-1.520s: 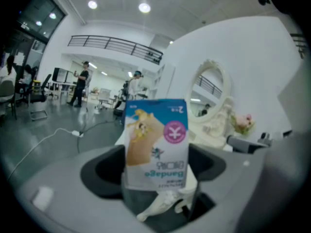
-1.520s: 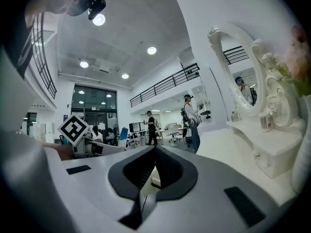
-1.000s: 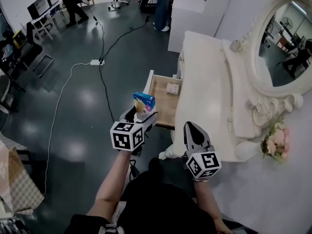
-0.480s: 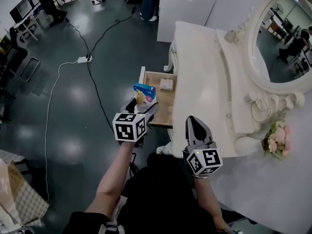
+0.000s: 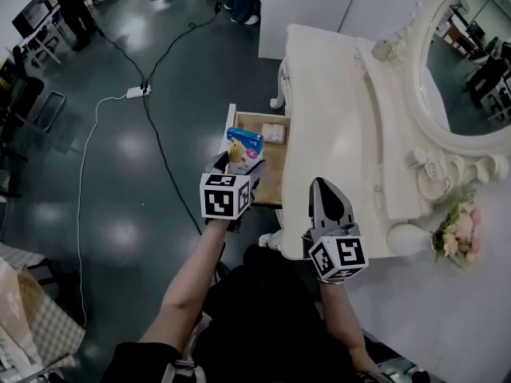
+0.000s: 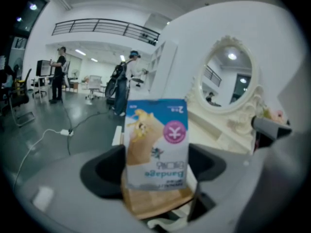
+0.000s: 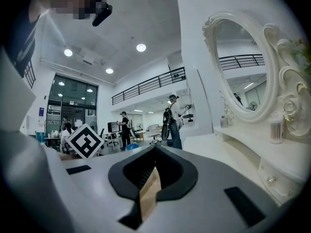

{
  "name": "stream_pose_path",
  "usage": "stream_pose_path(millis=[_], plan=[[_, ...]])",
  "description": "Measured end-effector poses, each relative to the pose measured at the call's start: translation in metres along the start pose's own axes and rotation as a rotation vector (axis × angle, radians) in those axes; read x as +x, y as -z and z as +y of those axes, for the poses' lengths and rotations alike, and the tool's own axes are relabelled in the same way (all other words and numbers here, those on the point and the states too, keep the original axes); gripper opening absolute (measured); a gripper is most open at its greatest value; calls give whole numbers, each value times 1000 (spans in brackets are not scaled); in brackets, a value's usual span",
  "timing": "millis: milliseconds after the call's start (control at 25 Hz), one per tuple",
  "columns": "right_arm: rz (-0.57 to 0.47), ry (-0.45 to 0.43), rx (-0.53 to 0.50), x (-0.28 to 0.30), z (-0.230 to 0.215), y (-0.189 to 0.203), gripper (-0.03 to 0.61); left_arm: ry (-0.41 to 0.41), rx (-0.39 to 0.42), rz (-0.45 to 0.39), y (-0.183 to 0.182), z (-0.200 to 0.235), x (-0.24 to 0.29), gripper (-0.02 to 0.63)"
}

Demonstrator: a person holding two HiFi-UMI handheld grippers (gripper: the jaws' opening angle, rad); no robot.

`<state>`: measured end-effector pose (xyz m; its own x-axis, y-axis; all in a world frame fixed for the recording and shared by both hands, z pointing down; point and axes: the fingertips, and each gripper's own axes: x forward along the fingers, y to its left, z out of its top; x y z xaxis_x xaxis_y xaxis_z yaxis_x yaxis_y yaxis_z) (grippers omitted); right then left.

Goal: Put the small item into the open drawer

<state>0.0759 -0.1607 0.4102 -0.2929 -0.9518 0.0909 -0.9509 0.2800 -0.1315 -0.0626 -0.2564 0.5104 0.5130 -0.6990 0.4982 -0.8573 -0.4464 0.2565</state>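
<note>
A small blue and tan bandage box (image 5: pixel 243 145) stands upright between the jaws of my left gripper (image 5: pixel 238 164), which is shut on it. It hangs over the near left corner of the open wooden drawer (image 5: pixel 269 168). A small pale packet (image 5: pixel 273 133) lies at the drawer's far end. In the left gripper view the box (image 6: pixel 156 144) fills the gap of the left gripper (image 6: pixel 156 174), with the drawer's wood (image 6: pixel 154 202) below it. My right gripper (image 5: pixel 324 185) is shut and empty over the table's front edge; its own view shows the right gripper (image 7: pixel 155 147) with tips together.
The white dressing table (image 5: pixel 335 110) carries an oval mirror (image 5: pixel 467 54) and pink flowers (image 5: pixel 457 234) at the right. A cable and power strip (image 5: pixel 132 92) lie on the dark floor at the left. People stand far back.
My left gripper has carried the bandage box a little to the right and forward, closer over the drawer. The right gripper has hardly moved.
</note>
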Motion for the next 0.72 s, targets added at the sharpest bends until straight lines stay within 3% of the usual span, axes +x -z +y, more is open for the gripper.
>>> stream_pose_path(millis=[360,720], plan=[[-2,10,22,10,-33,-2,5,-35,17,125,24,-4,50,409],[31,12,60,21,-64,10,5,-89,-49,279,55,6,100,409]])
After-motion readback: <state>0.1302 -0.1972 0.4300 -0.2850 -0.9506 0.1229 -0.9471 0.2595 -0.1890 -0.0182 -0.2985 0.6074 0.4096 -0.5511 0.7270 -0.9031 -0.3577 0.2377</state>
